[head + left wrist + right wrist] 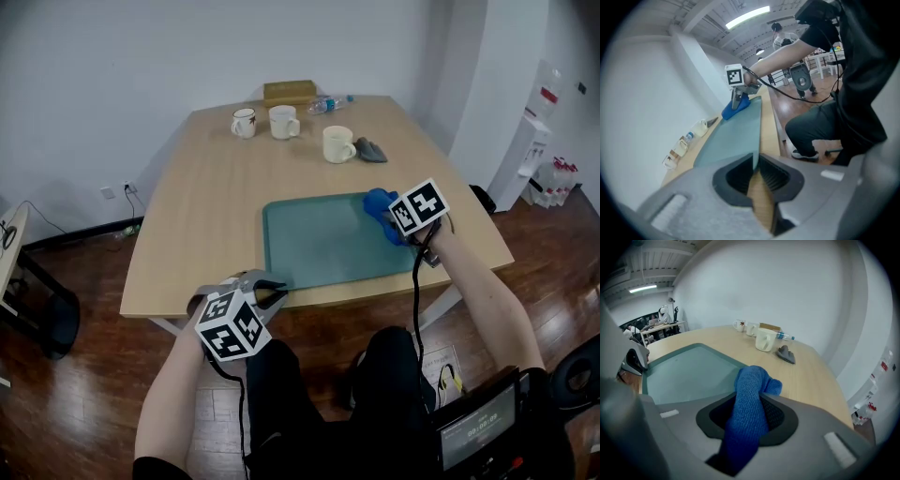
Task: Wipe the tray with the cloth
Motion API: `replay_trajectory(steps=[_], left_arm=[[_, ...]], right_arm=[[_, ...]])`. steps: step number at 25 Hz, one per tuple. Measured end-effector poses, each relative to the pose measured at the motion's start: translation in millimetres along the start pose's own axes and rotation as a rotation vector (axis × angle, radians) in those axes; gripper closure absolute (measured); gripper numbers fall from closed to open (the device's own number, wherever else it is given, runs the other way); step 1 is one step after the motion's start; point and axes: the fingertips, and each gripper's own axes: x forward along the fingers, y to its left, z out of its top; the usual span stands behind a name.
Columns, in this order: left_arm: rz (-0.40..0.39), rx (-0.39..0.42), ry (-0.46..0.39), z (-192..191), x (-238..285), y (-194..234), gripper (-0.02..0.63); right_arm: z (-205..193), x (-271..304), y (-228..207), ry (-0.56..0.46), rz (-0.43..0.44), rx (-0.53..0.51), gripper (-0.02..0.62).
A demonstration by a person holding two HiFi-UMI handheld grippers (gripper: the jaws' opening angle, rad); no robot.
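A teal tray [323, 242] lies on the wooden table [206, 206] near its front edge. At the tray's right edge my right gripper [389, 217] is shut on a blue cloth [379, 201]. In the right gripper view the cloth [749, 408] bulges up between the jaws of this gripper [754, 394], over the tray [689, 371]. My left gripper [275, 288] sits at the tray's near left corner. In the left gripper view the tips of that gripper [755, 161] are pinched on the thin rim of the tray [733, 136].
At the table's far side stand three mugs [244, 122] [284, 121] [338, 143], a grey object [371, 150], a plastic bottle [328, 103] and a wooden box [289, 91]. The table's front edge runs just below the tray. The person's legs [394, 375] are under it.
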Motion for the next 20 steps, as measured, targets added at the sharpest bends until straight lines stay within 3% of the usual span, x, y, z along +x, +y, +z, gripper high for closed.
replay_trajectory(steps=[7,20], left_arm=[[-0.011,-0.020,-0.023,1,1,0,0.561],[-0.027,-0.009,-0.002,1,4,0,0.563]], right_arm=[[18,6,56,-0.016,0.064,-0.038,0.479],[80,21,228,-0.058,0.254,-0.270,0.479]])
